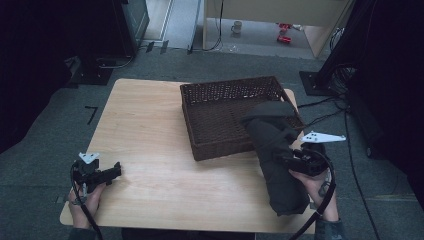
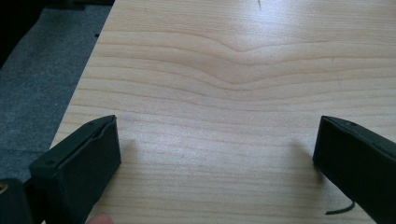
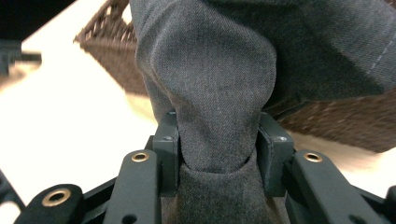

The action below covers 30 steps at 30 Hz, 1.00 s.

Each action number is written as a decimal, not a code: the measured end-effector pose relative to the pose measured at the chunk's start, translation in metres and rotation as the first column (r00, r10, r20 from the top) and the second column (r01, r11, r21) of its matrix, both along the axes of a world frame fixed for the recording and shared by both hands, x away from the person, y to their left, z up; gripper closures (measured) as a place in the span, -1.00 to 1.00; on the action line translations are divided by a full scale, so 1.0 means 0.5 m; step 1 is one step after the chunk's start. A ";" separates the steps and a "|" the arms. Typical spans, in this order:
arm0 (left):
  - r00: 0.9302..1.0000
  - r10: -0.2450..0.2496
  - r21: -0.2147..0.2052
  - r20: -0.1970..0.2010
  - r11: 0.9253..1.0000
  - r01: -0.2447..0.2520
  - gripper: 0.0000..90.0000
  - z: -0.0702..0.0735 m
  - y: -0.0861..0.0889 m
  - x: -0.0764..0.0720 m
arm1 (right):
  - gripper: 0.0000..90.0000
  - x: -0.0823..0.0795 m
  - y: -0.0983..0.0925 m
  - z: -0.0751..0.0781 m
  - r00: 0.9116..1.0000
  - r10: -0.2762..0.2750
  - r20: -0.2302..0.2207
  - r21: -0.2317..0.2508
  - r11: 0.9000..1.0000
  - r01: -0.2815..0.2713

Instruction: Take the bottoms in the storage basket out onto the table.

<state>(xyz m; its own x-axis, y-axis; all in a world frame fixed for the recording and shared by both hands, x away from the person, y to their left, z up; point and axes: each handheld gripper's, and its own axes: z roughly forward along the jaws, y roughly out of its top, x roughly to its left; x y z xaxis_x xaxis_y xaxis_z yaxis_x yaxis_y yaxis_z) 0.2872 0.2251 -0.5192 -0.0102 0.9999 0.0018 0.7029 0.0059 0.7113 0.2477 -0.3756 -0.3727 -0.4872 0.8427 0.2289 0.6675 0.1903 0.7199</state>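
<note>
Bare bench [image 1: 150, 125] fills the frame's left and centre. The wicker basket [image 1: 220, 107] sits upper right; grey folded cloth [image 1: 275, 150] drapes its near-right corner, clamped by the right gripper [image 1: 282, 161]. Left gripper [image 1: 118, 170], lower left, jaws apart.

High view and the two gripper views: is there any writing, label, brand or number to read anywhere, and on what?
None can be read: the grey cloth, wicker basket and table carry no writing.
Red items on the floor beyond: too small and blurred to read.
</note>
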 end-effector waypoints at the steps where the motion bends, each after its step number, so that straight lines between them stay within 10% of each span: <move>1: 1.000 0.000 0.000 0.000 1.000 0.000 -0.98 0.000 0.000 0.000 | 0.32 0.000 0.000 0.000 1.000 0.000 0.000 0.000 1.000 0.000; 12: 1.000 0.000 0.000 0.000 1.000 0.000 -0.98 0.000 0.000 0.000 | 0.32 0.005 0.024 -0.080 0.989 0.101 -0.105 0.000 0.995 -0.102; 30: 1.000 0.000 0.000 0.001 1.000 0.000 -0.98 0.000 0.000 0.000 | 0.31 0.033 0.103 -0.183 0.913 0.285 -0.290 -0.050 0.949 -0.312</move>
<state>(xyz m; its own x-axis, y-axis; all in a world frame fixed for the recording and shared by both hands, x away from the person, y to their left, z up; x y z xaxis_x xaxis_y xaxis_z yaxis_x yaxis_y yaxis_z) 0.2872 0.2251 -0.5193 -0.0105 0.9999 0.0017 0.7024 0.0061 0.7117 0.2643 -0.3242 -0.4641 -0.6482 0.6917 0.3184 0.7383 0.4688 0.4849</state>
